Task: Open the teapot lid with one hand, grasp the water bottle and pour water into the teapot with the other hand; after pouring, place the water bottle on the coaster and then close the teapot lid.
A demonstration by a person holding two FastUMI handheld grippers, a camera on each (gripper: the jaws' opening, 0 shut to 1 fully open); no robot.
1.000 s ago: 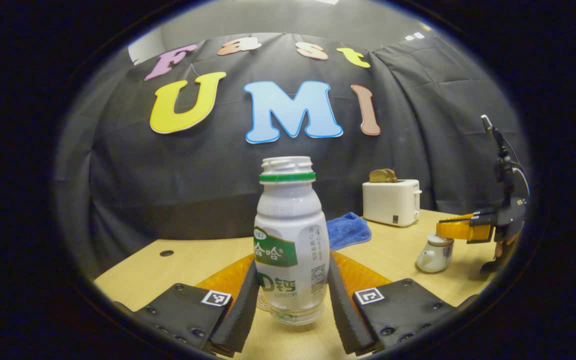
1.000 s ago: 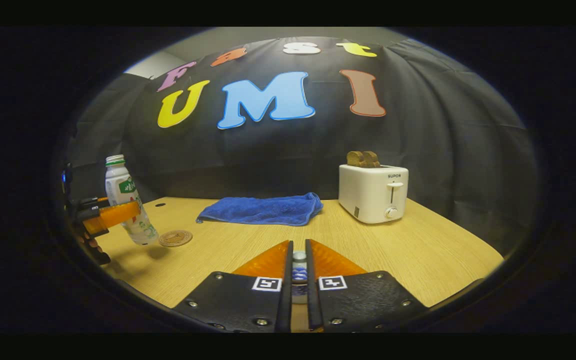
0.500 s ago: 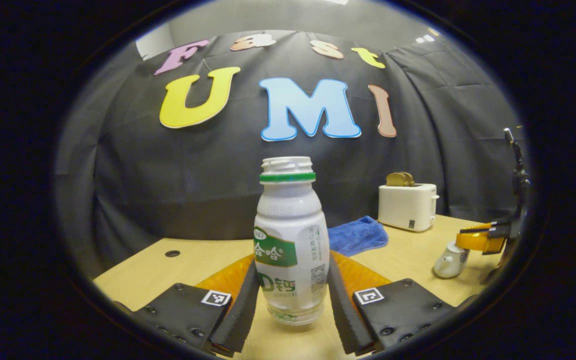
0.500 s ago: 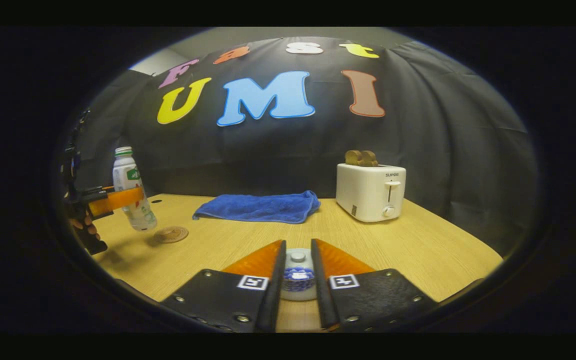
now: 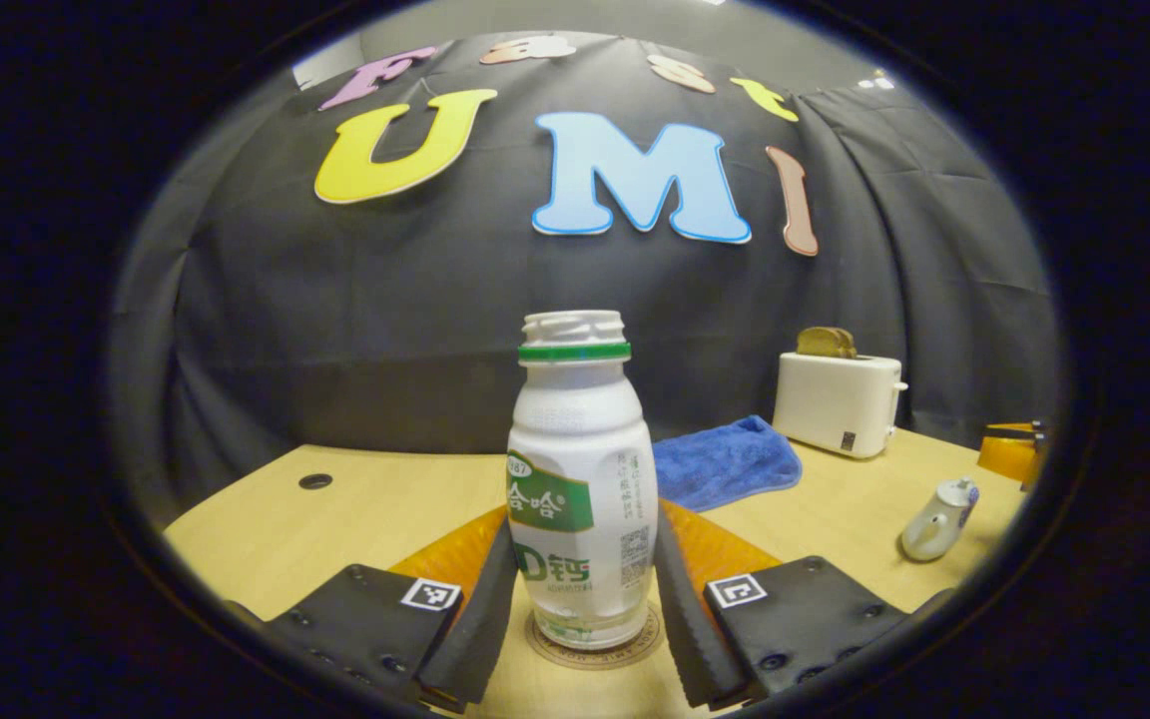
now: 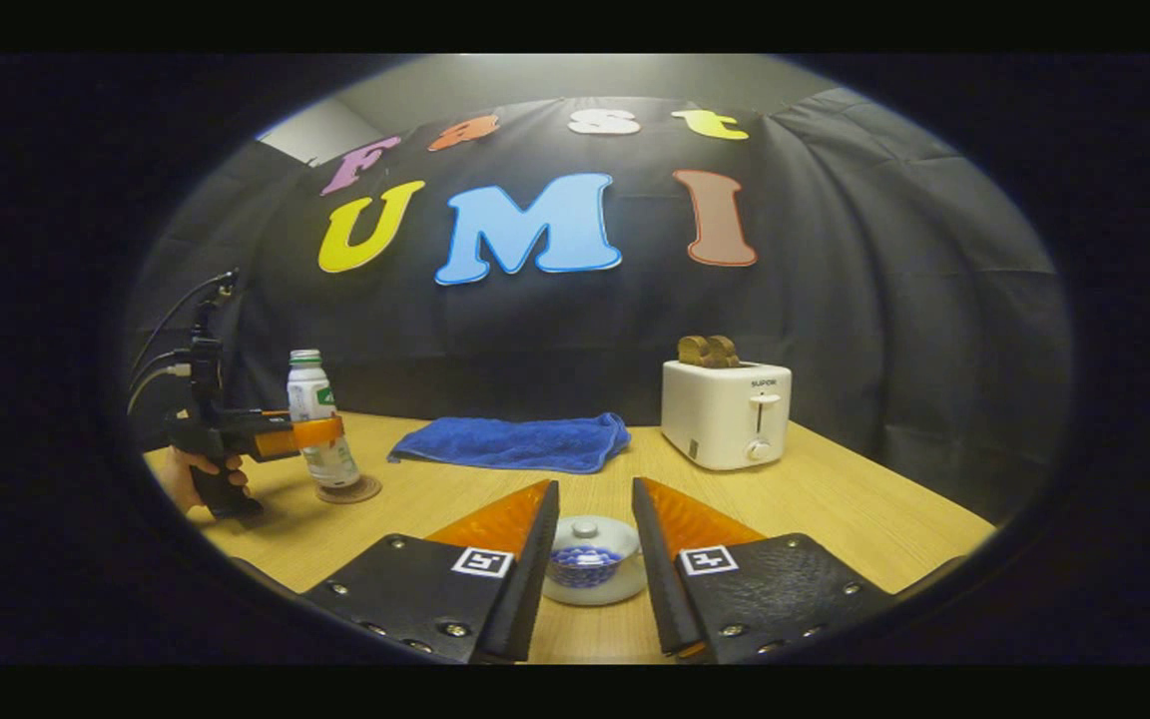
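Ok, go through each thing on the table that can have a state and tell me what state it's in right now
water bottle: uncapped, upright on the coaster
teapot: lid on
toaster: bread sticking up from the slots
blue cloth: bunched, lying on the table
left tool: fingers at the bottle's sides, contact unclear
right tool: open around the teapot, not touching

I see wood counter [image 6: 835,509] carrying coaster [image 6: 347,490], blue towel [image 6: 515,443], toaster [image 6: 725,412], teapot [image 6: 590,573].
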